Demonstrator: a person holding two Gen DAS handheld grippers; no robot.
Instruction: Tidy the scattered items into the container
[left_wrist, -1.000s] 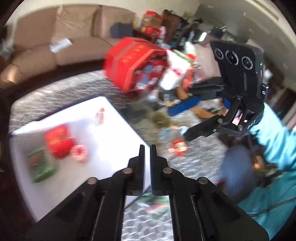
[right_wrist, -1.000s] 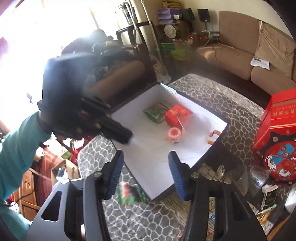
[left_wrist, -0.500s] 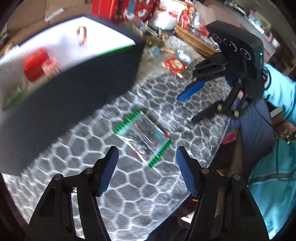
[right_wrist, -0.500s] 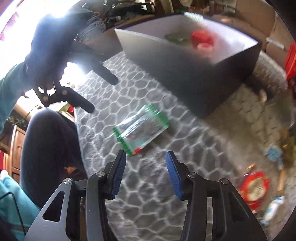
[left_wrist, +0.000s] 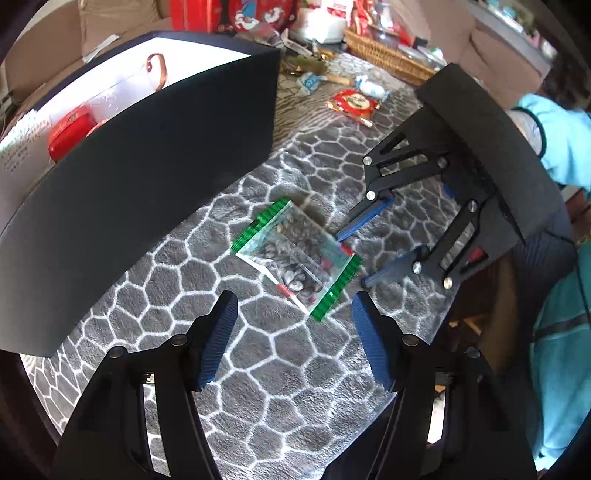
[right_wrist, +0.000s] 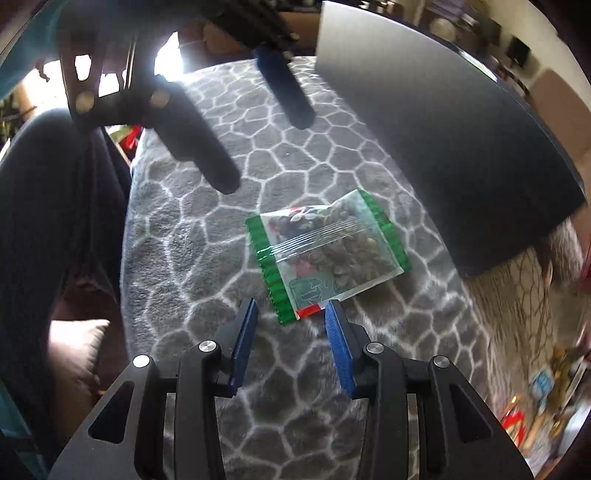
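Observation:
A clear snack packet with green ends (left_wrist: 297, 256) lies flat on the grey honeycomb-patterned cloth. It also shows in the right wrist view (right_wrist: 327, 253). My left gripper (left_wrist: 293, 302) is open and empty, just short of the packet. My right gripper (right_wrist: 290, 304) is open and empty, its fingertips at the packet's near corner; in the left wrist view the right gripper (left_wrist: 354, 258) sits at the packet's right side. The dark box (left_wrist: 155, 162) with a white inside stands left of the packet and holds a red tin (left_wrist: 70, 123) and a copper hook (left_wrist: 157, 70).
A red round snack pack (left_wrist: 352, 103), wrapped sweets (left_wrist: 371, 86) and a wicker basket (left_wrist: 388, 57) lie beyond the packet. A red gift box (left_wrist: 236, 14) stands at the back. The table's edge runs close on the right, by the person's leg (right_wrist: 55, 206).
Both grippers have come down from above the box to the packet on the cloth. The left gripper went from shut to open. The right gripper has closed in on the packet's corner.

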